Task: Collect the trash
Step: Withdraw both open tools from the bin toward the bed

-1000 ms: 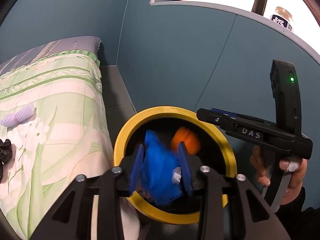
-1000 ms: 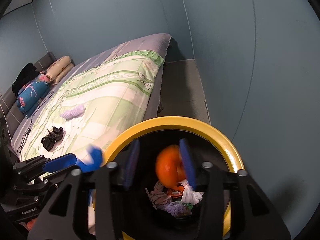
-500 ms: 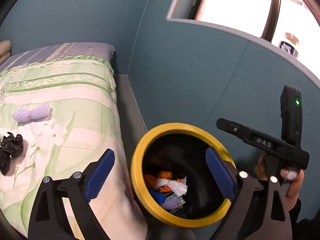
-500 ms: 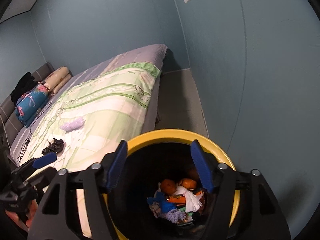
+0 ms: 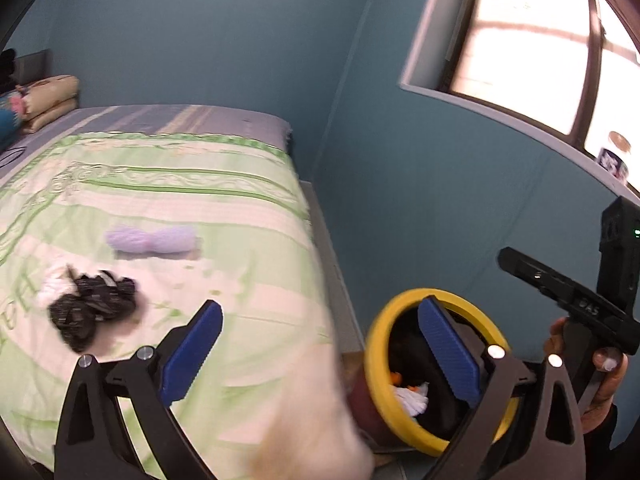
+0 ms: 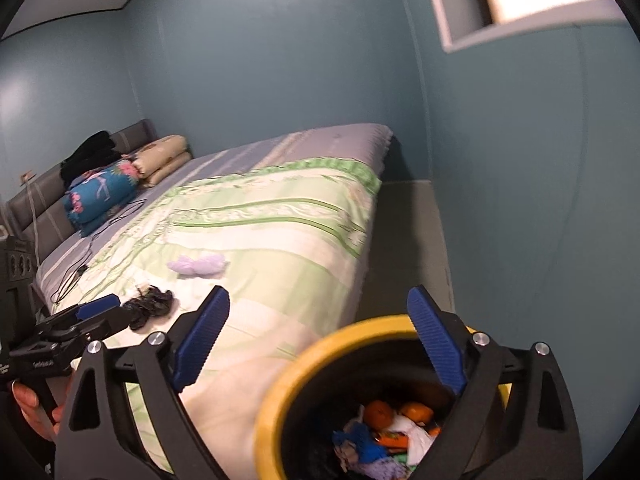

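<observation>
A bed [image 6: 280, 224] under a green-and-cream cover fills the room beside the teal wall. At its near corner stands a yellow-rimmed bin [image 6: 280, 384] holding orange, blue and white scraps. A lilac wad [image 5: 154, 240] and a crumpled black wad [image 5: 90, 308] lie on the cover, near each other. The left hand-held gripper [image 5: 320, 354] and right hand-held gripper [image 6: 320, 340] have just been opening; both stand wide apart with nothing between them.

A home bedroom: a bed [image 6: 280, 216] with a green floral quilt fills the frame's middle, folded pillows [image 6: 164, 158] lie against its grey headboard [image 6: 36, 204] at left, teal walls, a window [image 5: 532, 40] upper right.
</observation>
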{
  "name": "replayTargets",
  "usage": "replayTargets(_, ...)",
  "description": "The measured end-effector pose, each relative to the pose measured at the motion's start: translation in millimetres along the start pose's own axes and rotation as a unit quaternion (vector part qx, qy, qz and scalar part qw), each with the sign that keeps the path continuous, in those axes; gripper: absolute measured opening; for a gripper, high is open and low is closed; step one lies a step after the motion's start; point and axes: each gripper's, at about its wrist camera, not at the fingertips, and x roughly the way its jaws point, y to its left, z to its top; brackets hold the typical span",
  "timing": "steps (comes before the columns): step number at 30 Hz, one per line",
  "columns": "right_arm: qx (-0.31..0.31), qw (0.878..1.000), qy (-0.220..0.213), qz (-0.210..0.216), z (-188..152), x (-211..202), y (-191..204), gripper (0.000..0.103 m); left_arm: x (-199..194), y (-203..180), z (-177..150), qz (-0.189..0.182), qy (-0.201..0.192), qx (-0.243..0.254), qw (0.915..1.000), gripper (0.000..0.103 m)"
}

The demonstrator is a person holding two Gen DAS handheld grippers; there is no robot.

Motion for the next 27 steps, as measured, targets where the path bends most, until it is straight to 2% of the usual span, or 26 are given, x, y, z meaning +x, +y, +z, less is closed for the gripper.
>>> replayTargets(12,-0.076,0.994,0.014,0.077,21.6,58.0,101.7,0.094,-44.2,102.4,-8.4,0.091,-0.026,-0.04,0.9947,0.095)
replayTargets(21,-0.148,0.983,0.041,0.098,18.3,114.0,166.6,0.094,-57.8,173.2,-17.7,0.128,-0.017,-0.082,0.9882,0.095)
replayTargets(27,-0.18,0.977,0.068,0.09,14.3,159.8,187.5,0.094,-48.9,199.7,-26.6,0.125,0.0,-0.09,0.9881,0.095)
